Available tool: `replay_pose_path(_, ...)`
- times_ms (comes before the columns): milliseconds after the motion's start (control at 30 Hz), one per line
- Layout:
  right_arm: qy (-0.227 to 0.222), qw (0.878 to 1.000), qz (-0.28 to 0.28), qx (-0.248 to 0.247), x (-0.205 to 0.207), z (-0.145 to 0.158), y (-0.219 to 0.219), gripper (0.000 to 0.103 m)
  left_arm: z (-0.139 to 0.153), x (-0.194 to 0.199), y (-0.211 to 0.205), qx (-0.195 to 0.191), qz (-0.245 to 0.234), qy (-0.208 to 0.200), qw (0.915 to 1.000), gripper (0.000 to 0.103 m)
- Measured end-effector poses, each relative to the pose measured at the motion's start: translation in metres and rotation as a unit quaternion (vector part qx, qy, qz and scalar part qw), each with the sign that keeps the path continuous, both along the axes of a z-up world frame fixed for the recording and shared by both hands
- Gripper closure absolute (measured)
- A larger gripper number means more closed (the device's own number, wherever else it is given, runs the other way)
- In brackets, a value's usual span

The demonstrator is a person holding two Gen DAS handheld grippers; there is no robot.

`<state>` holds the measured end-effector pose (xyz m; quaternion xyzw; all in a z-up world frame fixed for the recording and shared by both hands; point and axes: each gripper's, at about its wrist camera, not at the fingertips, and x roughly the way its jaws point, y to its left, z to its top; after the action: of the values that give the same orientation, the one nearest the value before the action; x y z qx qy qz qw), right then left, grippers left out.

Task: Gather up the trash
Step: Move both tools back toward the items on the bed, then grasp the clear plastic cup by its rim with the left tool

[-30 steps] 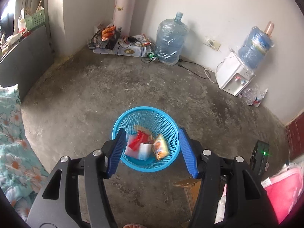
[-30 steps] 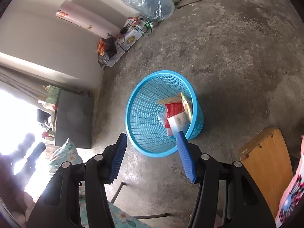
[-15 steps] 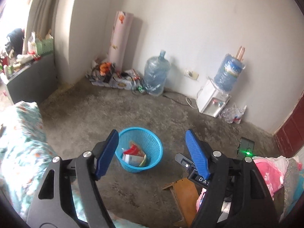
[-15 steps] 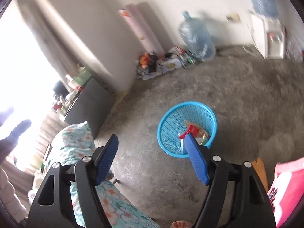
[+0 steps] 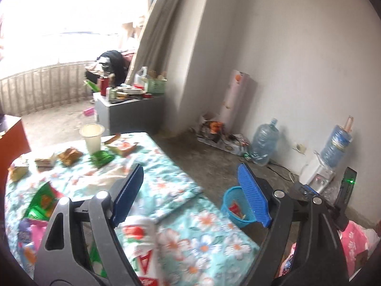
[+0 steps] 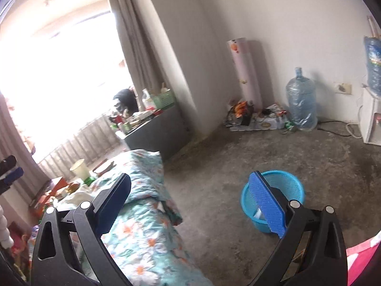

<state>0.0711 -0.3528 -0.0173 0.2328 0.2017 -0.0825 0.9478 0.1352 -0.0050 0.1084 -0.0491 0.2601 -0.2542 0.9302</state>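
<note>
A blue mesh trash basket [image 5: 232,205] with wrappers inside stands on the concrete floor; it also shows in the right wrist view [image 6: 291,186]. Several wrappers lie on the floral bed cover [image 5: 152,181]: a green packet [image 5: 101,158], a brown snack pack [image 5: 70,156], a green-red packet [image 5: 44,201], a white and red wrapper [image 5: 140,238] just below my left gripper [image 5: 190,190]. A white cup [image 5: 91,137] stands among them. My left gripper is open and empty above the bed. My right gripper [image 6: 193,205] is open and empty over the bed's edge.
A grey cabinet [image 5: 133,112] cluttered with bottles stands by the curtain. Water jugs [image 6: 301,102], a dispenser [image 5: 319,174] and cables sit along the far wall. A pink cloth [image 5: 357,245] lies at the lower right.
Both grippers have lifted away from the basket and swung left toward the bed. The basket now sits far lower right; the bed and its wrappers have come into view.
</note>
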Motion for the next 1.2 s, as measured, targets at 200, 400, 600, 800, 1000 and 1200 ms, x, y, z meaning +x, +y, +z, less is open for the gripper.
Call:
replay_pose_path(200,0.017,0.995,0.089,0.029,0.025,0.002,0.051,0.007,-0.013,-0.027,0.104,-0.021,0.089,0.017,0.9957,0.026)
replay_pose_path(400,0.036,0.986,0.155,0.041,0.039,0.003,0.099,0.007,-0.043,-0.044,0.126,-0.006,0.091,0.032,0.9953,0.026)
replay_pose_path(600,0.052,0.98,0.187,0.041,0.051,0.001,0.131,0.007,-0.066,-0.031,0.113,-0.021,0.067,0.059,0.9958,0.026)
replay_pose_path(800,0.063,0.972,0.217,0.068,0.069,-0.002,0.14,0.007,-0.073,0.006,0.08,0.051,0.056,0.037,0.9965,0.037)
replay_pose_path(1000,0.082,0.952,0.26,0.136,0.107,-0.007,0.138,0.012,-0.1,0.038,0.043,0.165,0.047,0.025,0.9849,0.053)
replay_pose_path(1200,0.122,0.92,0.318,0.192,0.171,-0.018,0.152,0.015,-0.121,0.06,0.042,0.166,0.05,0.057,0.9831,0.071)
